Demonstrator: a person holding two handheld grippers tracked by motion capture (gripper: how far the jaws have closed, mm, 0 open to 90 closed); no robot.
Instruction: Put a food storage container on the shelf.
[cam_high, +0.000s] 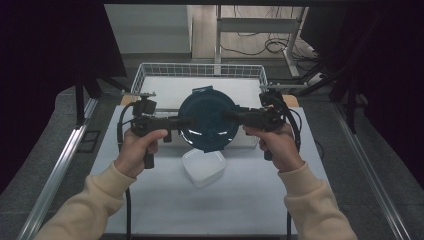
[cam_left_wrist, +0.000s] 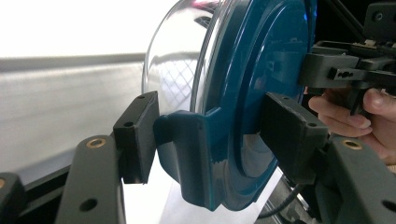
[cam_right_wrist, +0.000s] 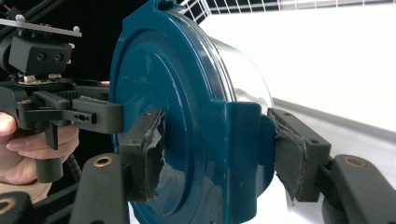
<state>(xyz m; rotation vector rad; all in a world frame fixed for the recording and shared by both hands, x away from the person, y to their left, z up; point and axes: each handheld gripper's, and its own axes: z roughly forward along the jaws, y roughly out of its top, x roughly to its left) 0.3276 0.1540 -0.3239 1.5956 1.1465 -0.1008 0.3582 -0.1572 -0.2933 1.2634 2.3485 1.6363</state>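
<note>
White covering lies over the tabletop, with dark curtains to either side and a white wire basket standing at the far edge. Above the middle of the tabletop a person holds up a round container with a teal lid, gripped from both sides at once. The left tool comes in from the left and the right tool from the right, each held in a hand with a cream sleeve. In the left gripper view the left tool is clenched on a teal latch tab at the lid's rim, one pad on the clear body side and the other on the lid's flat face. In the right gripper view the right tool is clamped the same way on the opposite latch tab, its pad coverings torn and frayed. The container is tipped on edge, lid face turned towards the person and its clear body towards the far side. Below it, near the person, a white square tub sits on the tabletop, well apart from both tools.
</note>
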